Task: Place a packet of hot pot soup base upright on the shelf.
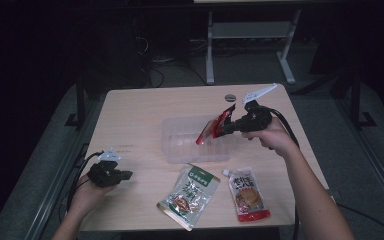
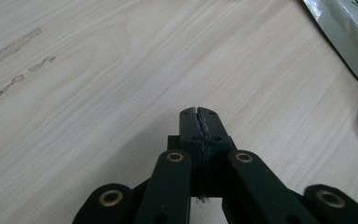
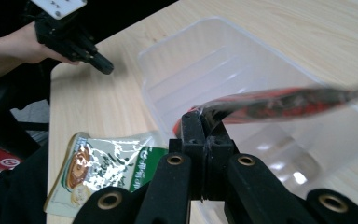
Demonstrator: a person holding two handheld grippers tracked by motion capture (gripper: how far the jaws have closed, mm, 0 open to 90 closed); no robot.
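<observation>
Red packet (image 1: 211,128) hangs clamped in our right tool (image 1: 223,128), above the clear plastic tray (image 1: 180,145) near the middle of the tabletop (image 1: 135,115); its long axis slants, upper end toward the far right corner, lower end down toward the tray. Our right hand (image 1: 272,137) holds that tool roughly level, pointing left across the tray. Our left tool (image 1: 126,175) rests near the left edge with its jaws together on nothing. Along the near edge lie a green packet (image 1: 189,195) and another red pouch (image 1: 247,194), both clear of the tray.
</observation>
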